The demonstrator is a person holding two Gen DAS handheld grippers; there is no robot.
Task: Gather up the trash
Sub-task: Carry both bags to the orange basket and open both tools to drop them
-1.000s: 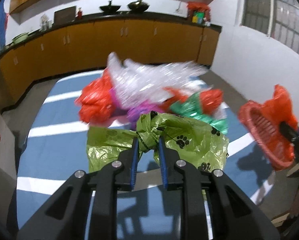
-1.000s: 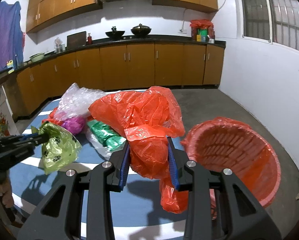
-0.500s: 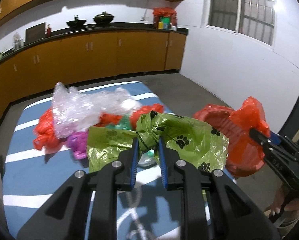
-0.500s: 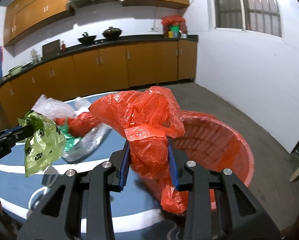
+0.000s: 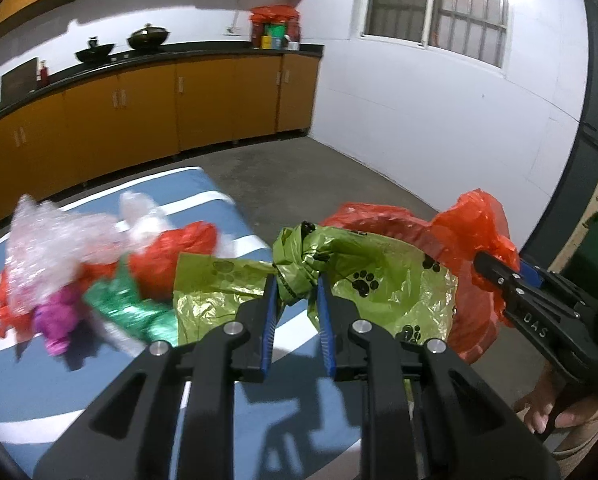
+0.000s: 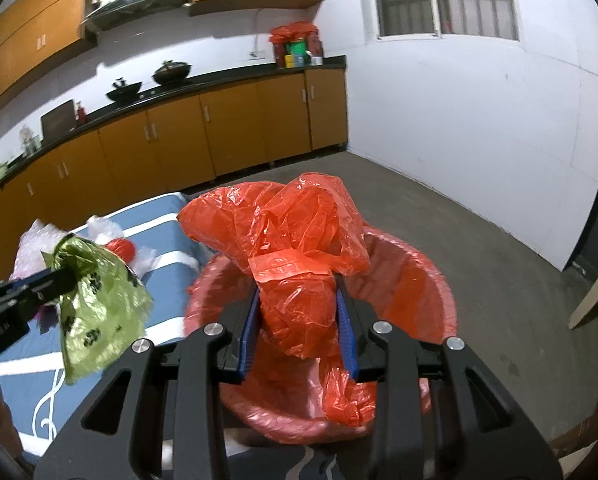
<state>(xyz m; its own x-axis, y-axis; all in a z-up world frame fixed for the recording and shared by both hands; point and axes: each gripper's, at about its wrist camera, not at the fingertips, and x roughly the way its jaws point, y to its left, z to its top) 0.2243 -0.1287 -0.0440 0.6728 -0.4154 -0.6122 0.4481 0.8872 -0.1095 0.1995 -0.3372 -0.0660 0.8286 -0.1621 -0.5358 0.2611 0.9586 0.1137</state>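
The left gripper (image 5: 295, 300) clamps a green paw-print bag (image 5: 363, 276) at centre frame; the right gripper (image 6: 297, 320) clamps one orange bag (image 6: 291, 240) above a red basket (image 6: 419, 280). Left, a blue striped table (image 5: 39, 392) bears loose bags before kitchen cabinets (image 6: 179, 140); two woks (image 6: 171, 72) sit on the counter.

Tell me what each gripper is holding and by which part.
The left gripper clamps the green paw-print bag at its knotted neck. The right gripper clamps the red plastic bag around its bunched middle.
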